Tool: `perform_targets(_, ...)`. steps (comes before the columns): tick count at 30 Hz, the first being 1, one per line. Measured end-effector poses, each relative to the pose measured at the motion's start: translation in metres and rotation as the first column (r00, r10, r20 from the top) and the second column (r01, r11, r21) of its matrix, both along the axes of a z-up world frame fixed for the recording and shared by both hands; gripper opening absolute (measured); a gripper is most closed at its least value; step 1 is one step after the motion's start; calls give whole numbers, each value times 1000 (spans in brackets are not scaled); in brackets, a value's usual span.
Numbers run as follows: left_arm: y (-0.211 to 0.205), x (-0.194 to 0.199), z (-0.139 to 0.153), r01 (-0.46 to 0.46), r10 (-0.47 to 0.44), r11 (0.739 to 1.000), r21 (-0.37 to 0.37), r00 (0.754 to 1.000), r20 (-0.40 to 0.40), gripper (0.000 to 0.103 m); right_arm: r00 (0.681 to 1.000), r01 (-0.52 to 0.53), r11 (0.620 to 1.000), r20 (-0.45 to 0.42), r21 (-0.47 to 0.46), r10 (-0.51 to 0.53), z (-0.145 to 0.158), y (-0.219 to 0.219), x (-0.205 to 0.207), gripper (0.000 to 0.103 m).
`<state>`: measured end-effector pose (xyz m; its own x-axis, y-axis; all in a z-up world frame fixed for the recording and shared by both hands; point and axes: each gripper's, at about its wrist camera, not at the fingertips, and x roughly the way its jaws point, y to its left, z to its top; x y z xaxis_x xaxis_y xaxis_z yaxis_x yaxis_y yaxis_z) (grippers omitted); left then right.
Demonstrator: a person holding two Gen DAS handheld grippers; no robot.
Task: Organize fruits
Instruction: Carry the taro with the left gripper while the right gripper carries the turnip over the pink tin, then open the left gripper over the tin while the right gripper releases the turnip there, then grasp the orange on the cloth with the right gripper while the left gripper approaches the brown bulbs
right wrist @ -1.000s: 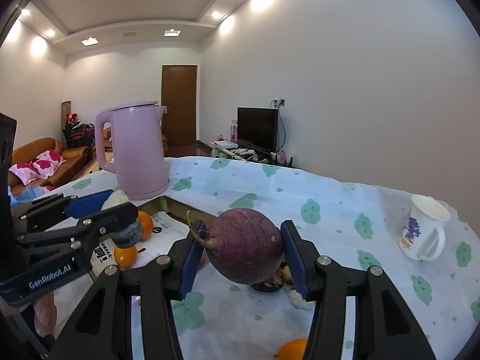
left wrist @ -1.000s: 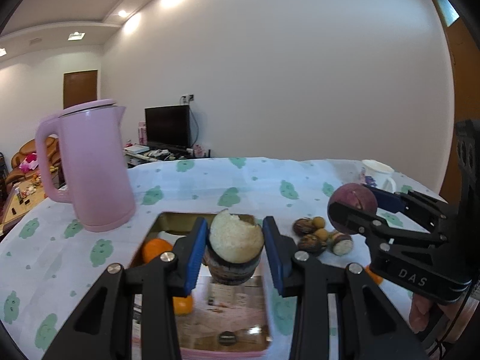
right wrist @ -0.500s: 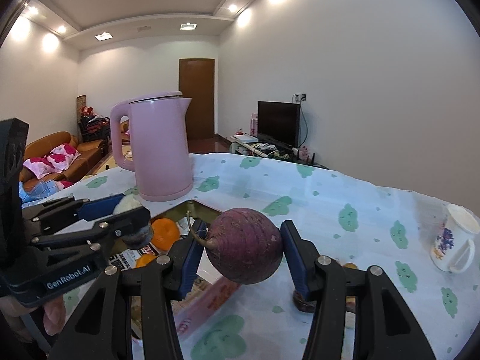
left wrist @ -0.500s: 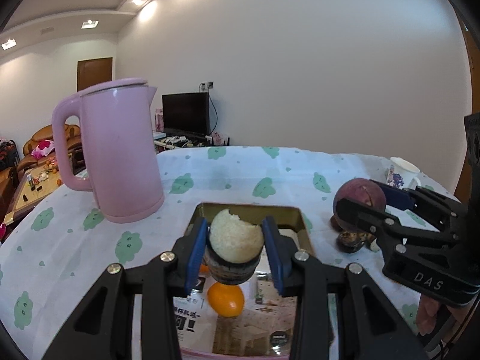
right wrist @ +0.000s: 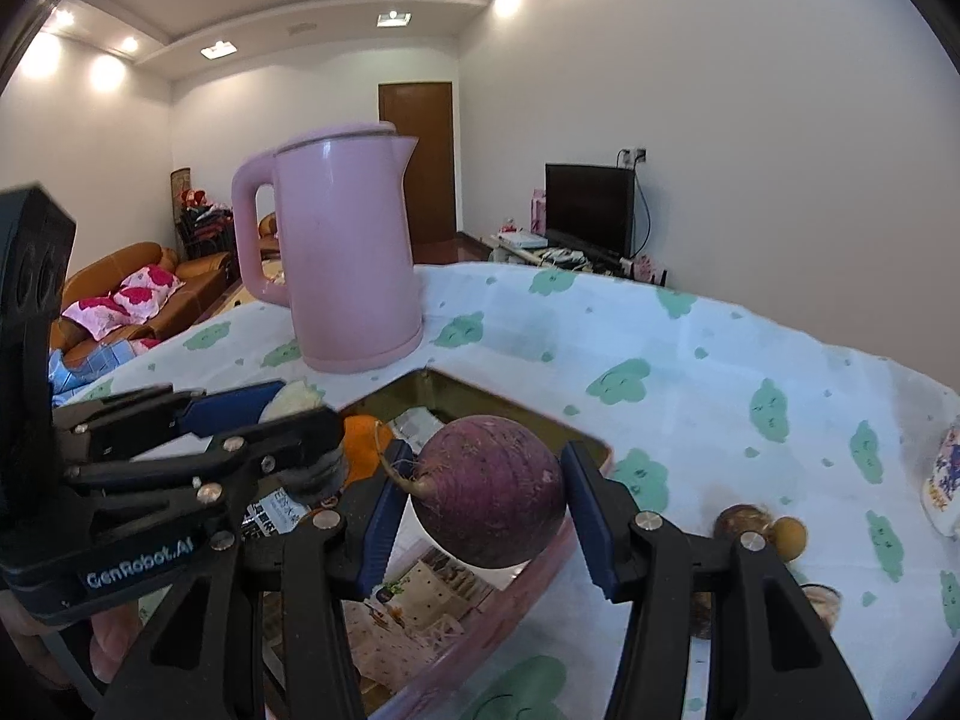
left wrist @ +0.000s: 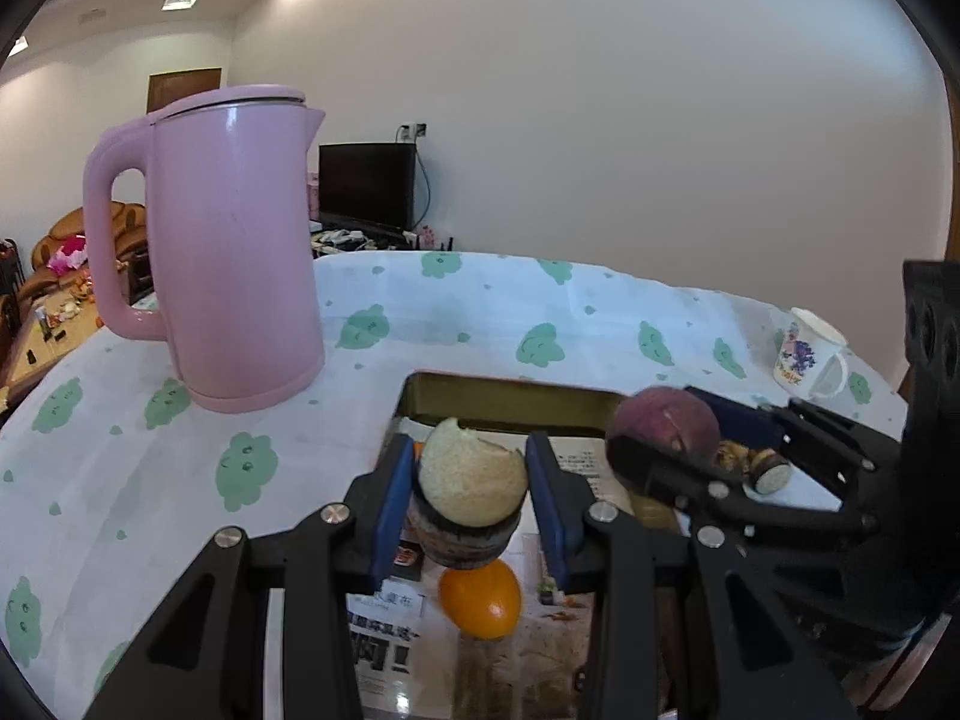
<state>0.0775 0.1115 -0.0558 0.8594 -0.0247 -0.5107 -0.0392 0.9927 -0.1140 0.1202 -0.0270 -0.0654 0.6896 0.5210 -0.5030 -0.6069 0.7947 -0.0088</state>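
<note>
Purple round fruit (right wrist: 489, 495) pinched in right gripper (right wrist: 487, 510), peeled pale fruit (left wrist: 471, 489) pinched in left gripper (left wrist: 469, 501); both have swung from the loose fruit pile to over the tray (left wrist: 510, 402), above an orange (left wrist: 480, 597). Drop-off looks next.

Both cameras are riding low behind their own fingers, peering slightly downward across the table. The left wrist view is facing the pink kettle (left wrist: 231, 252) and far wall, catching the right gripper (left wrist: 666, 450) at its right edge. The right wrist view is angling leftward, catching the left gripper (right wrist: 300, 414). Both are sharing the kettle and the tray (left wrist: 510, 396).
</note>
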Motion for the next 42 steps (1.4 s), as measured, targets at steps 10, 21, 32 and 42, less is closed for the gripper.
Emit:
perform_targets(10,7,18,-4,2,-2,1000,-6,1000,-20,40,999,-9,1000,-35,-17,8,-9,7,8,53)
perform_targets(21,-4,16,-1,38,-38,999,10,999,7,63,997,-64,997,-55,-49,61,-14,18,6,54)
perform_targets(32,0,-13,13,-51,50,999,4,995,81,84,999,21,998,-25,-65,-23,2,-23,-16,62)
perform_targets(42,-52,-25,10,-10,5,998,57,997,72,91,971,218,965,-65,-147,-230,-5,-130,-32,63)
